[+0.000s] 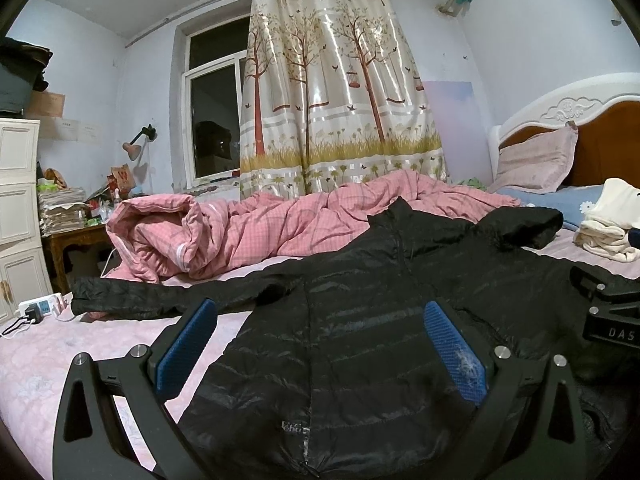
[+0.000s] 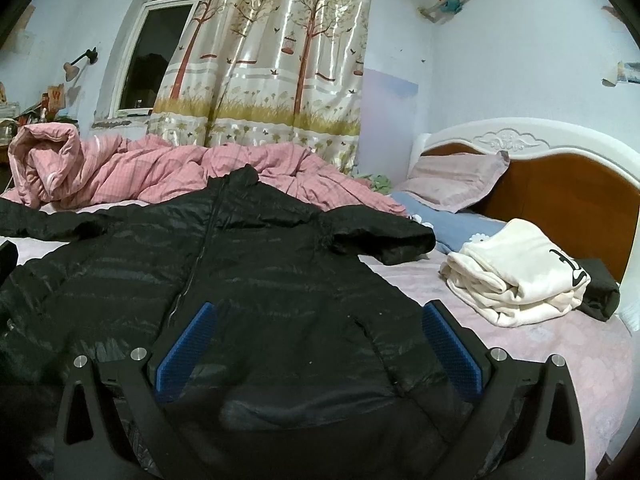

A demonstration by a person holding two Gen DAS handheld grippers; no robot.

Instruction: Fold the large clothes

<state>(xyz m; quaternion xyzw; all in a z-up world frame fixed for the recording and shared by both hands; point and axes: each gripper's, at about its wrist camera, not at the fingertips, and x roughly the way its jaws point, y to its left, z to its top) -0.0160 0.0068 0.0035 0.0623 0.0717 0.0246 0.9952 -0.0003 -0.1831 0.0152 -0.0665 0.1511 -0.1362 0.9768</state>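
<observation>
Bare pink bed sheet (image 2: pixel 540 360) is left free right of the black jacket (image 2: pixel 260 280). Passage beyond is blocked by a folded white garment (image 2: pixel 516 276); the far side is walled by a heaped pink quilt (image 1: pixel 240 232).

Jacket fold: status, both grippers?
Left gripper open, right gripper open, both over the hem. Jacket flat on bed, zipped, sleeves out. White clothes off to the right, clear.
</observation>
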